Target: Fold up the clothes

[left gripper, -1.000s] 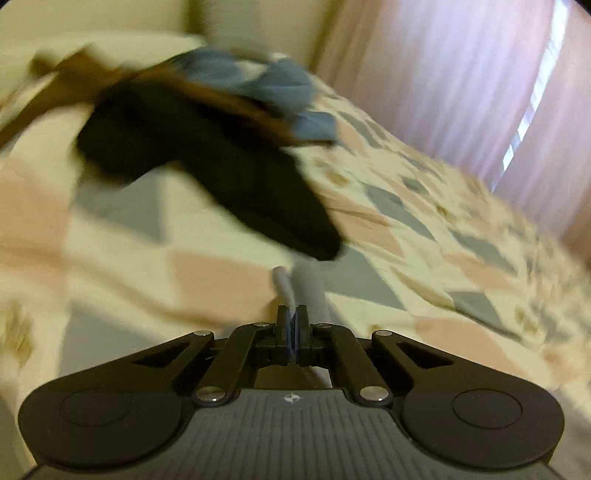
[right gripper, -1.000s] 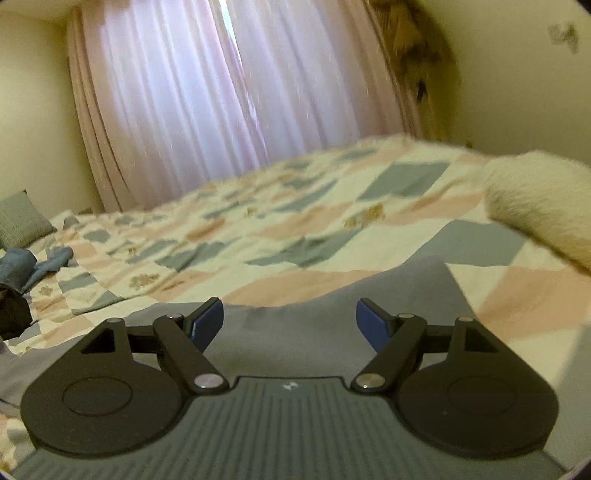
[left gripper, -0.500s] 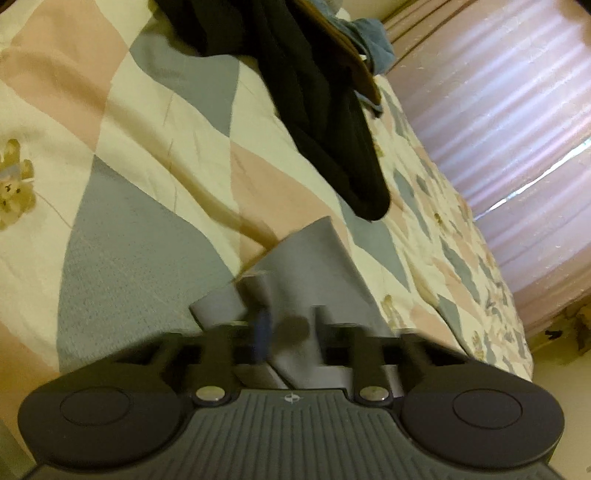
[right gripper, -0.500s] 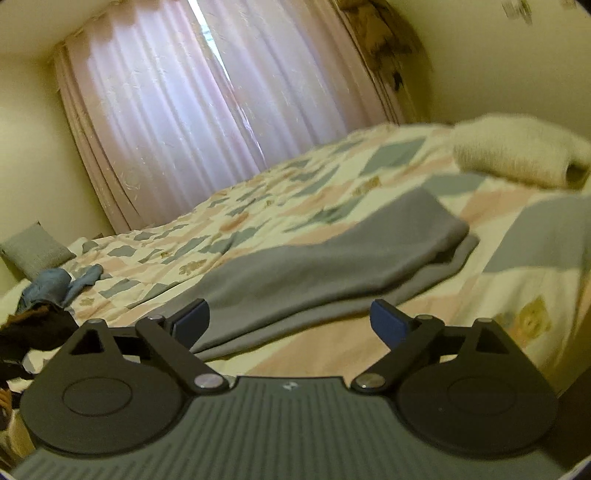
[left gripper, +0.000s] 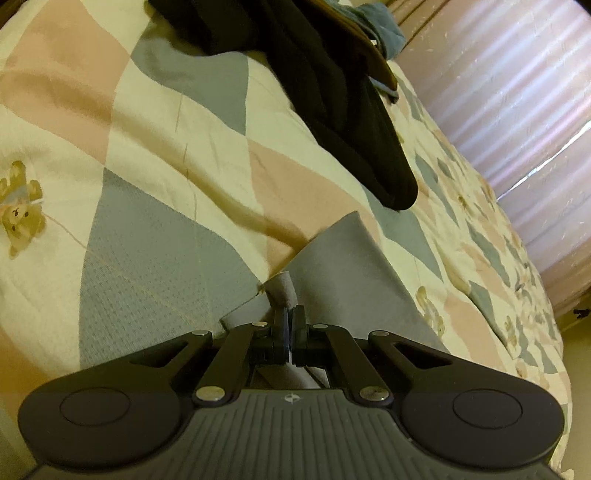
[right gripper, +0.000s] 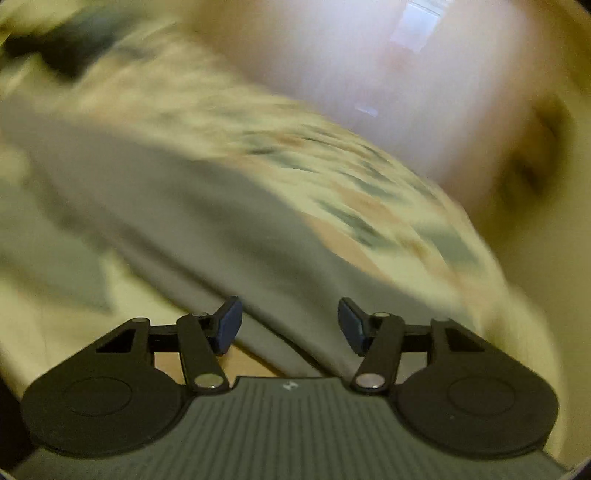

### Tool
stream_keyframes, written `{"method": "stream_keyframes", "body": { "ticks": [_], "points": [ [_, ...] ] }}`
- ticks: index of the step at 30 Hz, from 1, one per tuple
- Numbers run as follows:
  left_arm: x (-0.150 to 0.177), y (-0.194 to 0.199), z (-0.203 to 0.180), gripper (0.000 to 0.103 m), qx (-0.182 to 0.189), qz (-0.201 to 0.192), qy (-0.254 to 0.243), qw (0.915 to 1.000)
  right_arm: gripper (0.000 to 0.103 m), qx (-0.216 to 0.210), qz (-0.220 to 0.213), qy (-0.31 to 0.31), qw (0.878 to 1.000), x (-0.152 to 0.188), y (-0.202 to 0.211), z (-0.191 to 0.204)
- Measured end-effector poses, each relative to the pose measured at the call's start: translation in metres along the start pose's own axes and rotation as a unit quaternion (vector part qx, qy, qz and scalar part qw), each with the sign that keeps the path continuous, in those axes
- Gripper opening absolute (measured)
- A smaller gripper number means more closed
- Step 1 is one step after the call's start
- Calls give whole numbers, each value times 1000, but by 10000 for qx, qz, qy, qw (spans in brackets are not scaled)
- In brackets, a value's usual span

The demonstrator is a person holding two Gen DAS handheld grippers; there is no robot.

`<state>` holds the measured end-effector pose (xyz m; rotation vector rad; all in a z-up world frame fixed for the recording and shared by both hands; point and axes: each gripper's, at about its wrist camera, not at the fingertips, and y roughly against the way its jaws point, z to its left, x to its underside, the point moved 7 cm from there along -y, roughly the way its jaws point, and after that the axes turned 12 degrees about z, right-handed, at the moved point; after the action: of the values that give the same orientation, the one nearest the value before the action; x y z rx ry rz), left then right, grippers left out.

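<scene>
Grey garment (left gripper: 347,280) now flat — right tongs (right gripper: 290,325) closing, empty.

Folded garment (left gripper: 347,280) lies on the bed (left gripper: 155,155), its near corner pinched in the left tool (left gripper: 289,325); a clothes pile (left gripper: 332,92) sits on the bed behind it, curtain (left gripper: 517,92) beyond to the right; right tool (right gripper: 290,325) over the garment's edge, jaws closing, nothing gripped.

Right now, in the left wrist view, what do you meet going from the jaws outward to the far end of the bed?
Left gripper, shut on the grey garment → black garment → blue garment, all on the patchwork quilt.
</scene>
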<state>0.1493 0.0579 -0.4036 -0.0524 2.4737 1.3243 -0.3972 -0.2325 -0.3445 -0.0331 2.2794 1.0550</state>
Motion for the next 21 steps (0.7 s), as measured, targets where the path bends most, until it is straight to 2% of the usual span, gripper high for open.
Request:
{"method": "stream_keyframes", "body": {
  "ticks": [3,7,10,12,17,21],
  "points": [
    [0,2,0,0,-33,18,-32,10000,47,167,128,1358,9905,-12,-22,32],
    [-1,1,-2,0,-99,48,-215,9997,39,155,240,2023,9789,-19,-40,41],
    [-2,4,-4,0,-99,9,-400,9991,1,137,323,2394,9703,-22,-48,46],
    [-4,13,-5,0,-25,-81,-506,9987,0,240,169,2515,9674,-25,-45,47],
    [-10,44,-5,0,169,-426,-750,9961,0,349,-171,1689,9849,-35,-21,17],
    [-5,56,-5,0,120,-596,-1000,9931,0,283,-141,1378,9900,-34,-13,10]
  ]
}}
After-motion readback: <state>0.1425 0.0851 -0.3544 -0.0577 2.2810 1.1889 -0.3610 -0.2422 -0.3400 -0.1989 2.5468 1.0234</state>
